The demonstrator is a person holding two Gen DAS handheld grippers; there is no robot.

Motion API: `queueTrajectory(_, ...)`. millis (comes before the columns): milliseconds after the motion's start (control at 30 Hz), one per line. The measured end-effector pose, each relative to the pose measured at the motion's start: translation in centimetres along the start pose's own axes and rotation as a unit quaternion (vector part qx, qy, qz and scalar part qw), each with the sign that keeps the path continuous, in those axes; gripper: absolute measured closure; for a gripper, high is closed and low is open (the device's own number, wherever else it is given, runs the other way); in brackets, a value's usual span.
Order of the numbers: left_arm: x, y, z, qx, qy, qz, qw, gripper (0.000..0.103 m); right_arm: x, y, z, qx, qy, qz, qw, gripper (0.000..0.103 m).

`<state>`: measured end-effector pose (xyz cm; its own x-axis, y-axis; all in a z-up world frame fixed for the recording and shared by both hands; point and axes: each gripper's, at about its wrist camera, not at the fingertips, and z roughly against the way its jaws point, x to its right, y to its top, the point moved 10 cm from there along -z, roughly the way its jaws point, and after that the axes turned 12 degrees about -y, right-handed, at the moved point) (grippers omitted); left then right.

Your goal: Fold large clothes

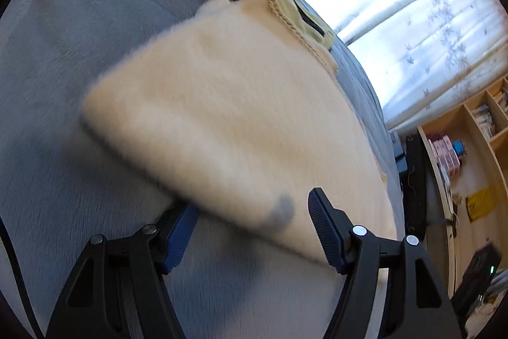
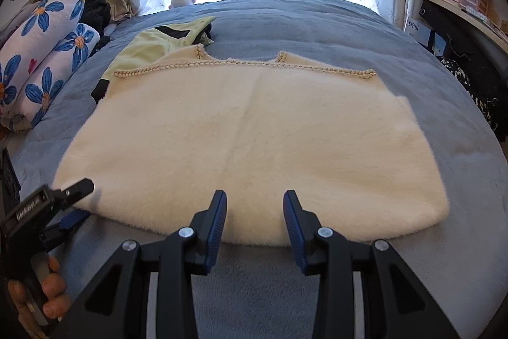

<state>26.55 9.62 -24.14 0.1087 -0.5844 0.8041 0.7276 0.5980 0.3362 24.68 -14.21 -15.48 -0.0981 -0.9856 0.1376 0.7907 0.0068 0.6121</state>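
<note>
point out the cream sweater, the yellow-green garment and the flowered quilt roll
cream sweater (image 2: 254, 142), right wrist view, middle of its fuzzy body
yellow-green garment (image 2: 149, 48), right wrist view, its pale front panel
flowered quilt roll (image 2: 41, 53), right wrist view, its printed side

Fluffy cream sweater (image 2: 254, 142) lies flat, folded, on grey-blue bedspread (image 2: 317, 24).

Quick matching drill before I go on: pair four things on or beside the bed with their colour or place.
1. fluffy sweater
2. yellow-green garment
3. floral bedding roll
4. left gripper

a. at the sweater's near left corner
b. cream, spread flat on the grey-blue bed cover
c. blue flowers, at the bed's left edge
d. partly under the sweater's far left corner

Pairs: 1-b, 2-d, 3-c, 4-a
</note>
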Motion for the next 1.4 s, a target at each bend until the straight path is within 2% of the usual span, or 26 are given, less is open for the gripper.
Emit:
queueTrajectory(133, -0.5, 2.2, -1.4, 0.015, 0.004, -0.001, 0.9999, 0.035, -0.1, 0.3, -0.6, 0.003, -0.002, 0.004, 1.0, 0.066)
queueTrajectory(233, -0.2, 4.4, -2.9, 0.028, 0.024, -0.022, 0.9991, 0.037, 0.0, 0.7, -0.9, 0.005, -0.002, 0.008, 1.0, 0.066)
queueTrajectory(300, -0.2, 5.8, -3.5, 0.04, 0.04, -0.028, 0.998, 0.053, 0.0, 1.2, -1.3, 0.006, -0.003, 0.012, 1.0, 0.066)
queueTrajectory(333, -0.2, 6.2, -3.6, 0.046, 0.049, -0.03, 0.9973, 0.068, 0.0, 1.6, -1.5, 0.008, -0.004, 0.014, 1.0, 0.066)
queueTrajectory(367, 0.0, 6.2, -3.4, 0.052, 0.05, -0.033, 0.9968, 0.076, 0.0, 2.0, -1.7, 0.01, -0.006, 0.015, 1.0, 0.066)
queueTrajectory(433, 1.2, 6.2, -2.9, 0.066, 0.06, -0.065, 0.9939, 0.08, -0.4, 3.0, -2.5, 0.014, -0.003, 0.022, 1.0, 0.066)
queueTrajectory(500, 2.7, 5.7, -2.0, 0.078, 0.078, -0.095, 0.9893, 0.081, -1.1, 3.7, -3.3, 0.014, 0.0, 0.029, 0.999, 0.066)
queueTrajectory(667, 7.0, 5.7, 0.0, 0.113, 0.091, -0.153, 0.9776, 0.082, -3.9, 5.5, -5.5, 0.015, 0.015, 0.062, 0.998, 0.071)
queueTrajectory(767, 9.9, 6.0, 0.8, 0.125, 0.099, -0.196, 0.9676, 0.082, -4.8, 4.6, -7.8, -0.023, 0.023, 0.078, 0.996, 0.071)
queueTrajectory(833, 12.7, 5.7, 0.9, 0.126, 0.097, -0.226, 0.9609, 0.082, -4.9, 4.3, -8.1, -0.02, 0.027, 0.087, 0.996, 0.07)
queueTrajectory(933, 16.7, 5.4, 0.5, 0.126, 0.089, -0.263, 0.9525, 0.083, -4.2, 3.8, -8.0, -0.031, 0.055, 0.063, 0.996, 0.07)
queueTrajectory(1033, 21.5, 4.4, -0.3, 0.119, 0.07, -0.294, 0.9456, 0.083, -2.7, 3.2, -7.8, -0.061, 0.108, 0.019, 0.992, 0.07)
queueTrajectory(1100, 23.8, 3.6, -0.6, 0.117, 0.065, -0.317, 0.939, 0.083, -1.2, 2.6, -7.3, -0.095, 0.145, -0.018, 0.985, 0.07)
queueTrajectory(1167, 27.1, 2.2, -1.6, 0.112, 0.059, -0.35, 0.928, 0.083, 1.4, 2.1, -6.6, -0.119, 0.164, -0.069, 0.977, 0.07)
queueTrajectory(1233, 29.5, 0.7, -2.9, 0.103, 0.052, -0.378, 0.9188, 0.083, 5.6, 1.7, -5.6, -0.118, 0.148, -0.125, 0.974, 0.07)
queueTrajectory(1300, 32.0, -1.8, -5.2, 0.085, 0.046, -0.408, 0.9078, 0.083, 11.5, 1.2, -4.7, -0.095, 0.083, -0.157, 0.979, 0.07)
queueTrajectory(1400, 34.3, -6.2, -9.6, 0.046, 0.041, -0.445, 0.8935, 0.083, 18.2, -0.4, -4.4, -0.091, 0.009, -0.179, 0.979, 0.07)
